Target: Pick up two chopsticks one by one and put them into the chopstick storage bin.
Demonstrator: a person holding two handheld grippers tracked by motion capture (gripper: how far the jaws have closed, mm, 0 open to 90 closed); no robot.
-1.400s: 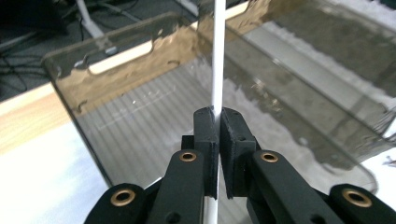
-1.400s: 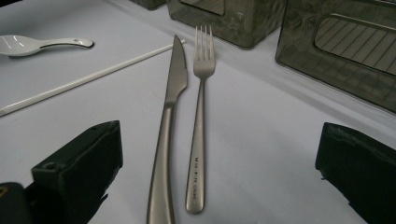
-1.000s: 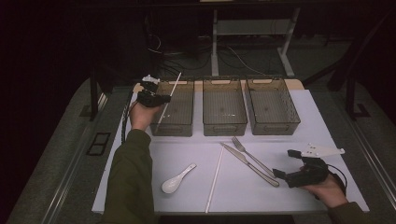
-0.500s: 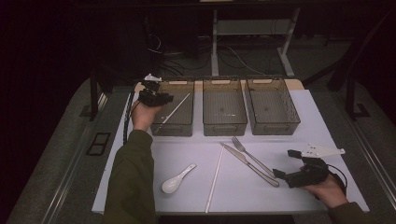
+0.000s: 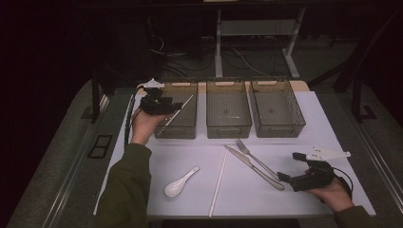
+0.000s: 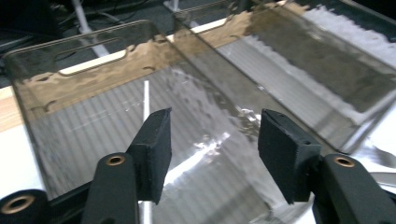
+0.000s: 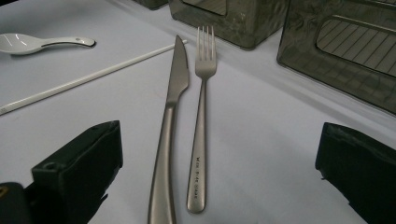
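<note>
My left gripper (image 5: 171,105) hangs open over the left clear bin (image 5: 176,134), nothing between its jaws. In the left gripper view (image 6: 215,135) a white chopstick (image 6: 146,100) lies on the bin's ribbed floor, passing behind the left jaw. The high view shows that chopstick (image 5: 179,110) slanting inside the bin. My right gripper (image 5: 289,167) rests low at the table's right front, open. Its own view (image 7: 222,140) looks along a steel knife (image 7: 170,116) and fork (image 7: 201,116) lying side by side, handles toward the jaws.
A second white chopstick (image 5: 218,183) and a white ceramic spoon (image 5: 179,182) lie on the white tabletop (image 5: 142,156) near its front. The middle bin (image 5: 228,130) and the right bin (image 5: 280,129) stand in a row with the left one. Dark floor surrounds the table.
The chopstick that stuck up from my left gripper has tipped down and now lies in the left bin. The left gripper shifted slightly right. The right hand stayed put.
</note>
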